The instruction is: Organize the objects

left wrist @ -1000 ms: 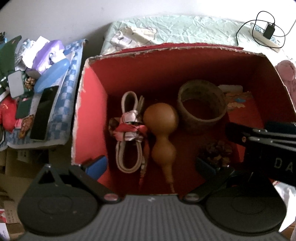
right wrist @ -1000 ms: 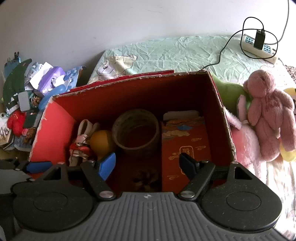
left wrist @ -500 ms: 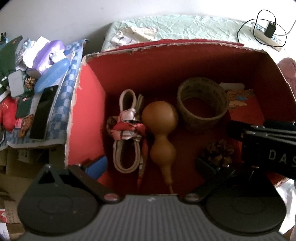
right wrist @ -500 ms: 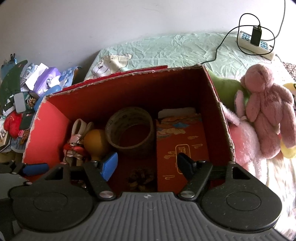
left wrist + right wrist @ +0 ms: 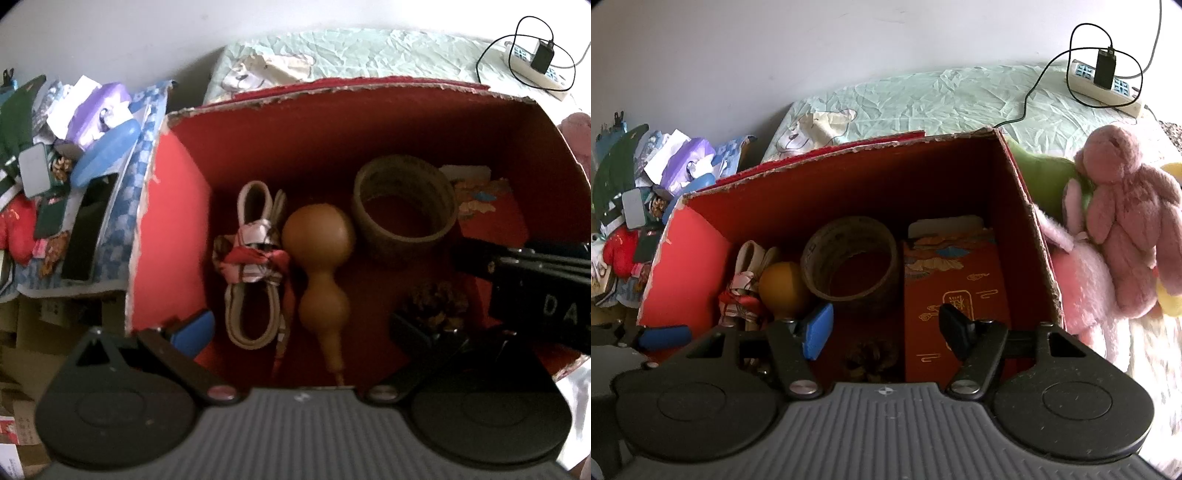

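Directly below the right gripper point(image 5: 884, 328), whose jaws have just been closing yet stand wide and empty, a small brown pinecone point(image 5: 873, 360) lies on the red cardboard box point(image 5: 871, 184) floor, nearer this hand.

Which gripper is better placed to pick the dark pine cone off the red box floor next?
Right. The right gripper hangs directly over the dark pine cone, its jaws open astride it and just closing. The left gripper frames the tan gourd and tied cable bundle instead.
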The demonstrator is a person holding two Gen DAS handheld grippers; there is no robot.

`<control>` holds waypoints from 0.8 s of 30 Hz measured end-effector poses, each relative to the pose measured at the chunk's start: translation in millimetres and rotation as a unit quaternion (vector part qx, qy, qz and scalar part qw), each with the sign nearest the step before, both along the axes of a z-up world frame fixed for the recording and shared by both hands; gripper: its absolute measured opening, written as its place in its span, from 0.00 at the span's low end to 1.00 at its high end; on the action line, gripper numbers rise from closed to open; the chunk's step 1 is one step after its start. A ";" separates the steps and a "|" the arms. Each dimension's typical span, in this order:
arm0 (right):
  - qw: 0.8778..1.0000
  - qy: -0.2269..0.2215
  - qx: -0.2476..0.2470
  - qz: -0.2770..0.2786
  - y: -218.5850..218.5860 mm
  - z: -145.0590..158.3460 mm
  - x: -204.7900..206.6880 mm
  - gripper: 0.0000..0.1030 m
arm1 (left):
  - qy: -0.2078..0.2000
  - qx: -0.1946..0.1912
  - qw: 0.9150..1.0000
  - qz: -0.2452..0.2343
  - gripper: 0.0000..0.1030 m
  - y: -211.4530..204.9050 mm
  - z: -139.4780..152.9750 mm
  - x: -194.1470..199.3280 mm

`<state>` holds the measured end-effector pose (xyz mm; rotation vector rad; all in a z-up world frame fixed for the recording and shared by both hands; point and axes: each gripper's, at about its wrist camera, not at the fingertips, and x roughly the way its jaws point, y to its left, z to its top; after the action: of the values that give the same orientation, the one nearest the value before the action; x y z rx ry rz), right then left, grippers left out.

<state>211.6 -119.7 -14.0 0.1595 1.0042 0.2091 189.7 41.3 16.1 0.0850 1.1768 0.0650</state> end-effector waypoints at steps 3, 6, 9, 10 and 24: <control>1.000 0.002 0.005 -0.004 -1.8 -0.2 1.2 0.65 | 0.000 -0.005 1.000 0.002 0.98 0.3 0.0 0.5; 1.000 0.000 0.002 -0.001 0.0 -0.2 3.2 0.65 | -0.003 0.005 1.000 -0.005 0.98 -3.1 0.6 -0.8; 1.000 -0.004 0.000 0.002 1.2 -0.2 3.1 0.65 | -0.005 0.005 1.000 -0.003 0.98 -3.1 1.0 -0.2; 1.000 -0.003 -0.001 0.003 0.9 -0.3 2.6 0.64 | -0.005 0.003 1.000 -0.003 0.98 -2.6 0.8 -0.3; 1.000 -0.001 -0.004 0.000 1.7 0.3 -1.4 0.64 | -0.010 0.001 1.000 0.000 0.98 -2.3 2.7 -2.3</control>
<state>210.2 -117.9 -13.7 0.1511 1.0032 0.2050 187.4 39.0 18.7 0.0864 1.1565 0.0670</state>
